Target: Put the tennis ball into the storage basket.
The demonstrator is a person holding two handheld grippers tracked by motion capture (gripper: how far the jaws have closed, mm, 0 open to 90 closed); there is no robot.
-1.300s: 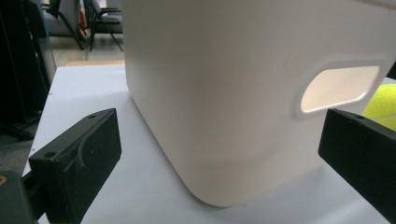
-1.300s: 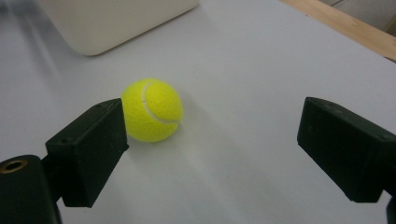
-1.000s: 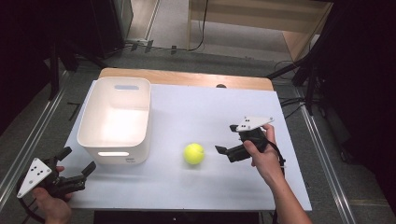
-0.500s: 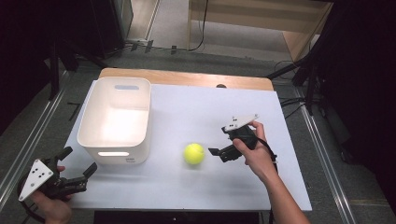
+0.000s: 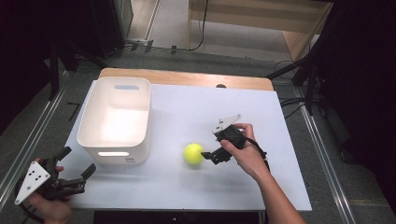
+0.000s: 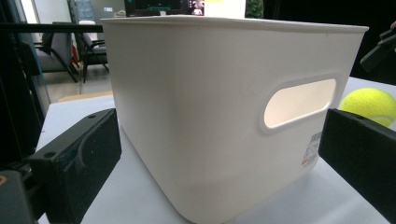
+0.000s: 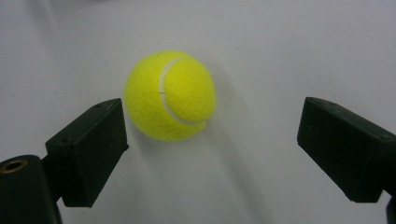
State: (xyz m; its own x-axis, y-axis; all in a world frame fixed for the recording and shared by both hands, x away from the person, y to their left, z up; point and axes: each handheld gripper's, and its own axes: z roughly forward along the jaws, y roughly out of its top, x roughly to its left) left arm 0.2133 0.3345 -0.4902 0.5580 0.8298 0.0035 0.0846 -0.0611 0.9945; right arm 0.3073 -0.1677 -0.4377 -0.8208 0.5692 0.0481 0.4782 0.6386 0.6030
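Observation:
A yellow tennis ball (image 5: 193, 153) lies on the white tabletop (image 5: 243, 107), just right of a white plastic bin (image 5: 88, 122). My right gripper (image 5: 206, 156) is open right beside the ball, on its right side. In the right gripper view the ball (image 7: 170, 95) sits just ahead of the wide-apart jaws, nearer the left one, and neither pad touches it. My left gripper (image 5: 79, 161) is open at the table's near left corner and points at the bin's near wall (image 6: 210, 116) with its handle slot. The ball (image 6: 369, 105) peeks out past the bin there.
The bin stands at the left of the table, and what it holds cannot be made out in the glare. A wooden strip (image 5: 187, 78) runs along the table's far edge. Metal rails (image 5: 28, 144) flank the table on the floor.
My right gripper has moved left and down across the table until its jaws reach the ball. The ball, the bin and my left gripper have stayed put.

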